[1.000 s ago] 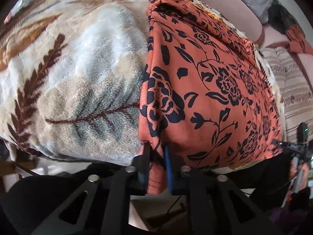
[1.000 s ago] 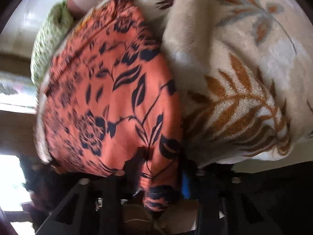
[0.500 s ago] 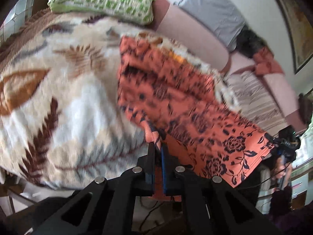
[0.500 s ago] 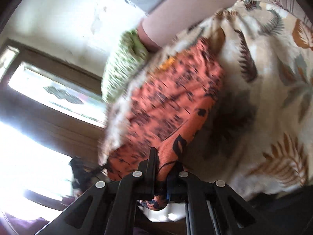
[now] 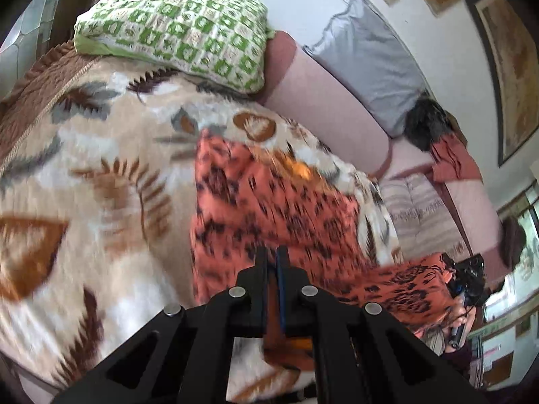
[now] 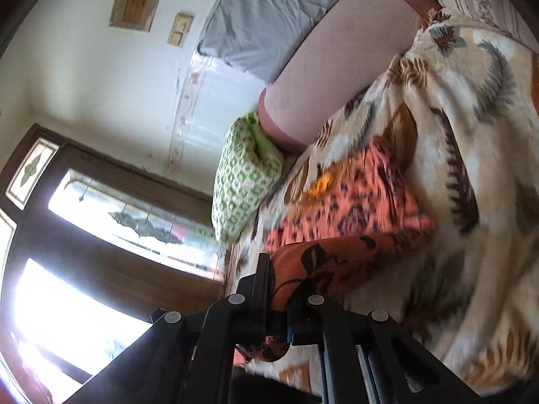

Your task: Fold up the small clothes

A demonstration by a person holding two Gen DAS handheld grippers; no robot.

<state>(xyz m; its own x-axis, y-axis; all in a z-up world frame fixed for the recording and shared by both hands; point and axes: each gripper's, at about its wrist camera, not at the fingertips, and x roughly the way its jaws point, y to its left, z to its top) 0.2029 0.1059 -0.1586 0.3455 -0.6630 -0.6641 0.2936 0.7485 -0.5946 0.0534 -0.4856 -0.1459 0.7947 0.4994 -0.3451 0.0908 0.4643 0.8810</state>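
- A cream blanket (image 5: 101, 181) printed with brown and grey leaves covers a bed and fills most of both views.
- A pink bolster (image 5: 323, 107) runs along the far edge of the blanket, below a white wall.
- A grey pillow (image 5: 370, 64) leans on the wall above the bolster.
- A green-and-white checked cushion (image 5: 175, 27) lies at the end of the bolster, on the blanket's far edge.
- An orange cloth (image 5: 269, 208) with a dark floral print lies on the blanket; its near edge is lifted off the blanket between the two grippers. Motion blur softens the print.
- The left gripper (image 5: 272, 259) has its fingers closed almost together, pinching one near corner of the cloth; orange fabric hangs below the fingers.
- The right gripper (image 6: 279, 279) has its fingers clamped on the other near corner, and a bunched fold of cloth bulges between and above them.
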